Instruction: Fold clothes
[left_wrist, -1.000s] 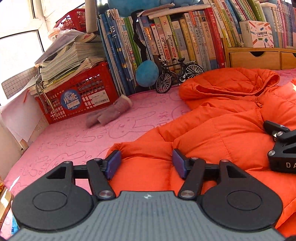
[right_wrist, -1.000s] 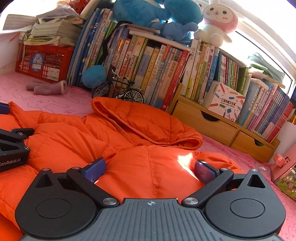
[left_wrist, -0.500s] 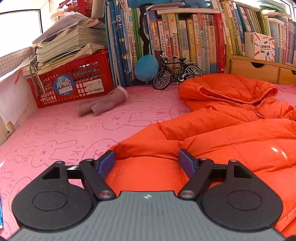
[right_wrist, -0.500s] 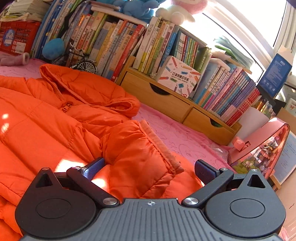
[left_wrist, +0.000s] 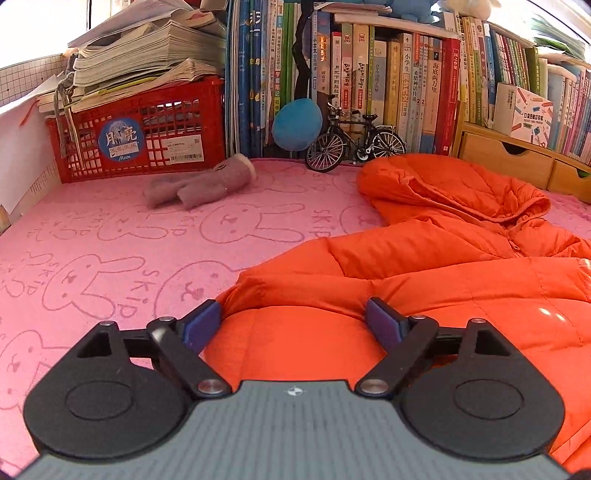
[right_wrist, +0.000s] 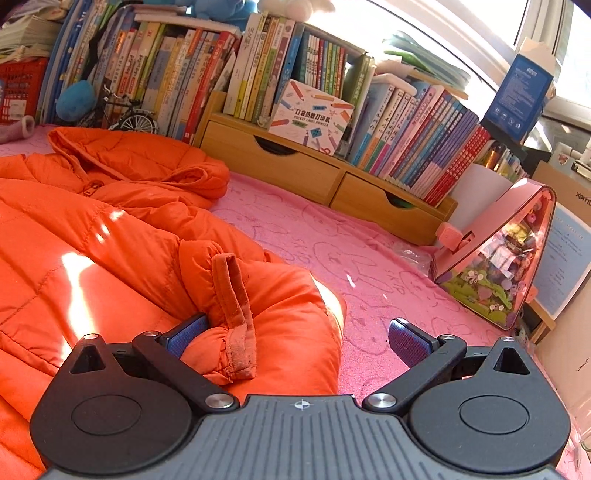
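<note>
An orange puffer jacket (left_wrist: 443, 280) with a hood lies spread on a pink bunny-print mat (left_wrist: 110, 251). My left gripper (left_wrist: 293, 321) is open, its jaws straddling a puffy part at the jacket's left edge. In the right wrist view the jacket (right_wrist: 92, 229) fills the left side, its hood at the back. My right gripper (right_wrist: 295, 332) is open over the folded sleeve, whose cuff (right_wrist: 236, 317) lies between the jaws, close to the left finger.
A red crate (left_wrist: 140, 136) under paper stacks, a grey soft toy (left_wrist: 199, 184), a model bicycle (left_wrist: 354, 140) and rows of books line the back. Wooden drawers (right_wrist: 325, 177) and a pink triangular box (right_wrist: 495, 258) stand to the right.
Both grippers swung outward: the left toward the jacket's left edge, the right toward the right sleeve and cuff. The other gripper has left each view. Both stayed open.
</note>
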